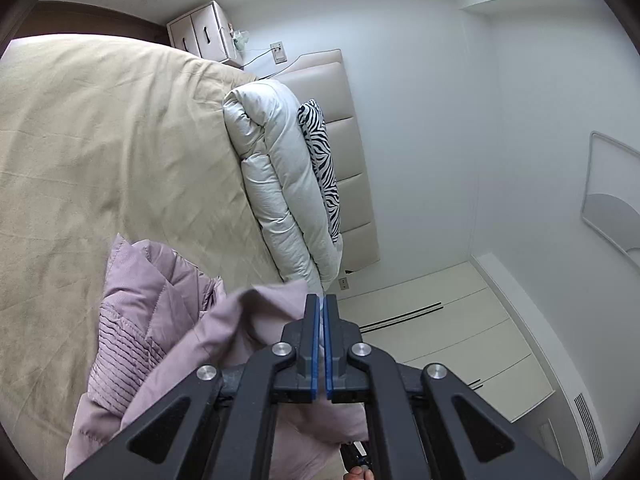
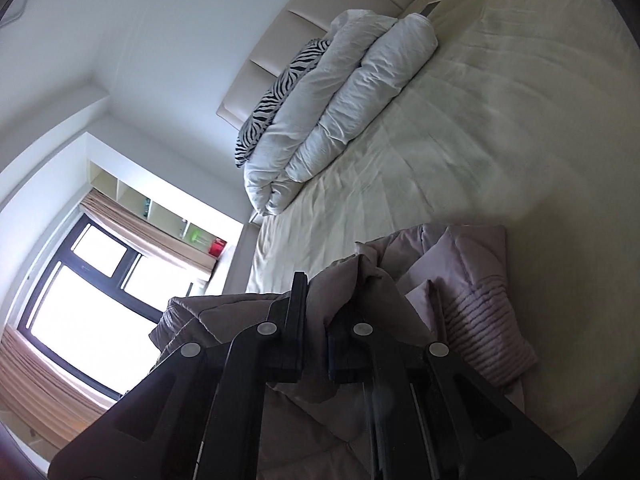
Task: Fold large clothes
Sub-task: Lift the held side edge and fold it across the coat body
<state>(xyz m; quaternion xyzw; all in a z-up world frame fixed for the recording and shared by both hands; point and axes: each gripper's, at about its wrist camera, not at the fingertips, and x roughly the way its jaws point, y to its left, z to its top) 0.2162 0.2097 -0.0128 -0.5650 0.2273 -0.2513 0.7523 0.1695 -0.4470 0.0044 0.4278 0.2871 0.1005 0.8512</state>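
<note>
A mauve padded jacket with a ribbed hem lies bunched on the beige bed. In the left wrist view my left gripper has its blue pads pressed together on a fold of the jacket, held up off the bed. In the right wrist view my right gripper is shut on another fold of the jacket, which drapes over and between its fingers. The rest of the jacket hangs under both grippers.
A rolled white duvet and a zebra-print pillow lie against the padded headboard. White drawers stand beside the bed. A window with curtains and shelves is on the other side.
</note>
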